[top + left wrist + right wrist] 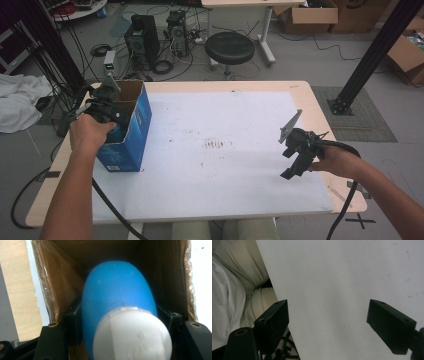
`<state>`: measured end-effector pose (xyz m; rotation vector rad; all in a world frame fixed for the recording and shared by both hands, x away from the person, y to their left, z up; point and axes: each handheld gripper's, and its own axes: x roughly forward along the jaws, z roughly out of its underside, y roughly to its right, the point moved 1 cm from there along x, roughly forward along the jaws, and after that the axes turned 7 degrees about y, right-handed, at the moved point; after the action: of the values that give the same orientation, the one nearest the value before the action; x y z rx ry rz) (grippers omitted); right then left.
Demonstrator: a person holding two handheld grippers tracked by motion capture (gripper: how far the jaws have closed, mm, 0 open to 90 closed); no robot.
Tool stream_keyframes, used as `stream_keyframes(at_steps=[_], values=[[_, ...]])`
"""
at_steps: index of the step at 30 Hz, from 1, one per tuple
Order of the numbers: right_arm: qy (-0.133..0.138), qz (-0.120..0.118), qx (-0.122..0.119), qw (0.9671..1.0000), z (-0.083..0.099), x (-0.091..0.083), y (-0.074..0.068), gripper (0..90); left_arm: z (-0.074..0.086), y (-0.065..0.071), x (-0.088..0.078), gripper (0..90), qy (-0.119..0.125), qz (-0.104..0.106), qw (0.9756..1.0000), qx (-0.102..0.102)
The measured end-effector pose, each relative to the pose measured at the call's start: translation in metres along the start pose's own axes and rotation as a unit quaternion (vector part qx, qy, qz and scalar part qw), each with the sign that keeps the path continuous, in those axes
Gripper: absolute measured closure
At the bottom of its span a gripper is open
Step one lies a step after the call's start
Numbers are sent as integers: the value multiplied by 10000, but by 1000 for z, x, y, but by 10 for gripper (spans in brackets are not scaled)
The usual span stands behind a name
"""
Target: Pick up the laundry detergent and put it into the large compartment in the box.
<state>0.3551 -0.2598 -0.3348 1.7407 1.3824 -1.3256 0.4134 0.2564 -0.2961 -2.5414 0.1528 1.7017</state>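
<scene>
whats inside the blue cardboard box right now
A blue bottle with a white cap, clamped by the left gripper, sits inside the box. The bottle hides the box's bottom.

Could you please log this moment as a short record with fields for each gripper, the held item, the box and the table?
left gripper: shut on the blue bottle, reaching into the box
blue bottle: white cap toward the camera, body inside the box
box: blue, open-topped, upright at the table's left edge
right gripper: open, holding nothing, above the white sheet
white sheet: covers most of the table, a few dark marks near the middle
</scene>
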Motion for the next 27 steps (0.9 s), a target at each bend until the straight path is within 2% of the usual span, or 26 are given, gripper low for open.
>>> stream_keyframes(at_steps=[3, 5, 10, 17, 27], values=[[0, -17, 5, 10000, 0, 1, 0, 178, 0, -2, -1, 354, 29, 74, 10000, -43], [-12, -22, 5, 10000, 0, 1, 0, 178, 0, -3, -2, 304, 40, 168, 9998, -130], [-20, -19, 10, 10000, 0, 1, -1, 178, 1, -5, -5, 308, 104, 229, 9995, -165], [-14, -17, 10, 10000, 0, 0, -2, 177, 0, -6, -13, 283, 196, 182, 9995, -191], [-5, -19, -14, 10000, 0, 0, -3, 178, -8, -10, -40, 276, 502, 95, 9985, -190]])
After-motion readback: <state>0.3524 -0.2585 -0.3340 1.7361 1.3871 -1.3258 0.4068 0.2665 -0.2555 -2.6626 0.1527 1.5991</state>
